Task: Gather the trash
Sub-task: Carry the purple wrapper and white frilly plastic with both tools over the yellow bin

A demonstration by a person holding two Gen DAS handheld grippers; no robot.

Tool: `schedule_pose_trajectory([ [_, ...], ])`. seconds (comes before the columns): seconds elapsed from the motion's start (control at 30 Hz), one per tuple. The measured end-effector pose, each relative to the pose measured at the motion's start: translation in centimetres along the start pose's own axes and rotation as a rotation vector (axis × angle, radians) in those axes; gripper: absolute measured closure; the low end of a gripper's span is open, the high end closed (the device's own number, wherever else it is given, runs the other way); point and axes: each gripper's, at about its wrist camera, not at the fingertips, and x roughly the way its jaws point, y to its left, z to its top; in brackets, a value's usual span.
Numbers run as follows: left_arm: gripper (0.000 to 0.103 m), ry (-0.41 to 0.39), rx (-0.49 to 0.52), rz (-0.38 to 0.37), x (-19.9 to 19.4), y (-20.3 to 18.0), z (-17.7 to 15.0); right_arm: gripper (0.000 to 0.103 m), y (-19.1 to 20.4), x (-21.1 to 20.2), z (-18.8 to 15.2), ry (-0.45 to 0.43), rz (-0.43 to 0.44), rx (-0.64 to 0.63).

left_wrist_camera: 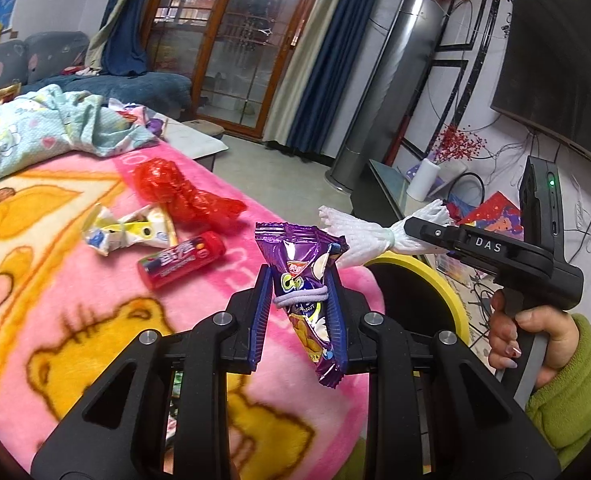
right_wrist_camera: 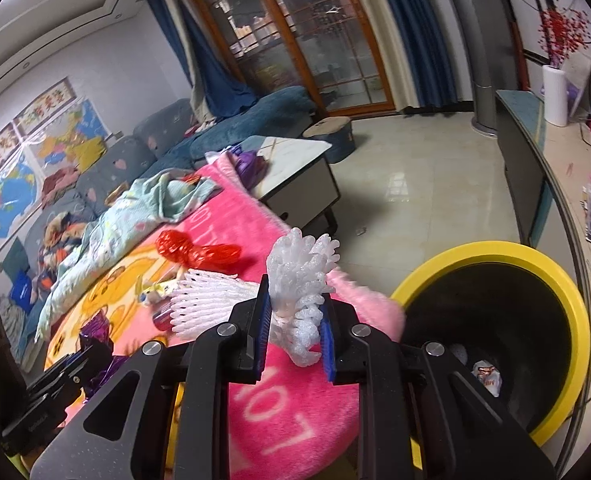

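Left gripper [left_wrist_camera: 300, 300]: my fingers are clamped on the purple snack wrapper [left_wrist_camera: 307, 300] at its waist, just where a lilac hair band [left_wrist_camera: 301, 297] circles it; it hangs above the pink blanket [left_wrist_camera: 95, 280].
Right gripper [right_wrist_camera: 297, 320]: fingers pinched around the knotted middle of the white foam fruit net [right_wrist_camera: 299, 280], held up beside the bin.
Bin [right_wrist_camera: 567, 360]: yellow rim, black inside, just past the blanket's edge on my right; some scraps already lie at the bottom.
Still on the blanket: red plastic bag [left_wrist_camera: 183, 192], crumpled candy wrapper [left_wrist_camera: 127, 232], red candy tube [left_wrist_camera: 181, 258].
Handling, wrapper: I judge it feather-light, crinkly and slick; the banded waist is the safest hold, the foil ends would slide.
Handling, foam net: soft, springy, nearly weightless; the tied centre grips best, the loose ends crush and slip.
Handling, tube: rigid and round, likely to roll; I would take it across the middle.
Risk: light pieces may cling to the fingers on release.
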Motion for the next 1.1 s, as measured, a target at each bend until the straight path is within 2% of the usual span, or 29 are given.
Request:
schedule_pose_trajectory([
  [0.4, 0.083, 0.016, 0.070, -0.057, 2.1, -3.4, 0.2, 0.083, -3.5, -1.6, 0.2, -0.062, -0.110, 0.037],
  [1.1, 0.083, 0.042, 0.180, -0.137, 5.8, -8.8, 0.4, 0.083, -9.7, -4.0, -0.3, -0.118, -0.251, 0.139],
])
